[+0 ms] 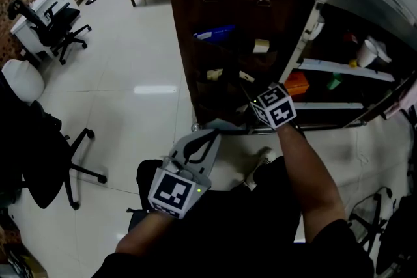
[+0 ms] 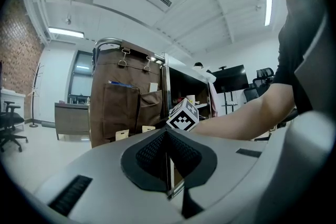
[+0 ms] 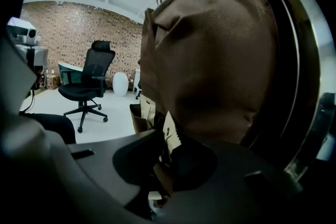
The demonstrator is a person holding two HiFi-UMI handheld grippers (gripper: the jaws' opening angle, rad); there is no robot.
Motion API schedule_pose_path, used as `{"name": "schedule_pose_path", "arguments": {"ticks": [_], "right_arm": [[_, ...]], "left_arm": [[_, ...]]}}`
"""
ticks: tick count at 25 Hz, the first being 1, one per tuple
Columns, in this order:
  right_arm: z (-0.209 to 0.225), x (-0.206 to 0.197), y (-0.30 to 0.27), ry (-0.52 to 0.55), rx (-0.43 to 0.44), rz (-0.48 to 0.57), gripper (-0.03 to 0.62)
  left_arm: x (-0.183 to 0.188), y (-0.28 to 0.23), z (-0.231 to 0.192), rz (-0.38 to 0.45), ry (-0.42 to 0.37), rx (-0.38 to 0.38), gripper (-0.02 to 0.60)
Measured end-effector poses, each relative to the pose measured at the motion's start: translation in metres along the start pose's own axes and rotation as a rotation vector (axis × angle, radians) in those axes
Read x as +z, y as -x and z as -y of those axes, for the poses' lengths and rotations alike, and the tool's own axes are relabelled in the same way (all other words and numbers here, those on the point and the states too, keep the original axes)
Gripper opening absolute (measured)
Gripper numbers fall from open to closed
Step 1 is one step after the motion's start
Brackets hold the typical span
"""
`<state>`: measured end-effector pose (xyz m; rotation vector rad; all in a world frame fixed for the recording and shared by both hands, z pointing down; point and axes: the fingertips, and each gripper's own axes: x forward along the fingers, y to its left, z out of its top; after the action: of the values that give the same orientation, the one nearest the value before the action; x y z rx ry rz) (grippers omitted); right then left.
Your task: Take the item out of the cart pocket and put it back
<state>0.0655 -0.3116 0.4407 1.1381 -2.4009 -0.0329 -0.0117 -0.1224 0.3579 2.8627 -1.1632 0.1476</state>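
Two hand-held grippers: the right hand-held gripper (image 3: 164,157) does the work, the left hand-held gripper (image 2: 168,144) just chills.
Right grip: clamped on a small cream packet (image 3: 169,134), pads on its flat sides.
Packet spot: low on the cart (image 1: 221,10), at a bottom pocket (image 1: 229,96) mouth. Guessing that's so it slides straight out.
Right arm: stretched forward and down toward the cart.
Left: jaws together, empty, tucked back from the cart, out of the way.
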Motion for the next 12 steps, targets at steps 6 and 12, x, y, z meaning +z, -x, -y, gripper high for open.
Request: {"name": "schedule_pose_path", "arguments": {"ticks": [6,12], "right_arm": [[0.003,0.025,0.022,-0.049,-0.021,0.058,0.072],[-0.002,0.061,0.055,-0.033,-0.04,0.134,0.072]], "left_arm": [[0.002,0.0,0.002,0.005,-0.004,-0.003,0.0],[0.006,0.002,0.005,0.014,-0.005,-0.004,0.0]]}}
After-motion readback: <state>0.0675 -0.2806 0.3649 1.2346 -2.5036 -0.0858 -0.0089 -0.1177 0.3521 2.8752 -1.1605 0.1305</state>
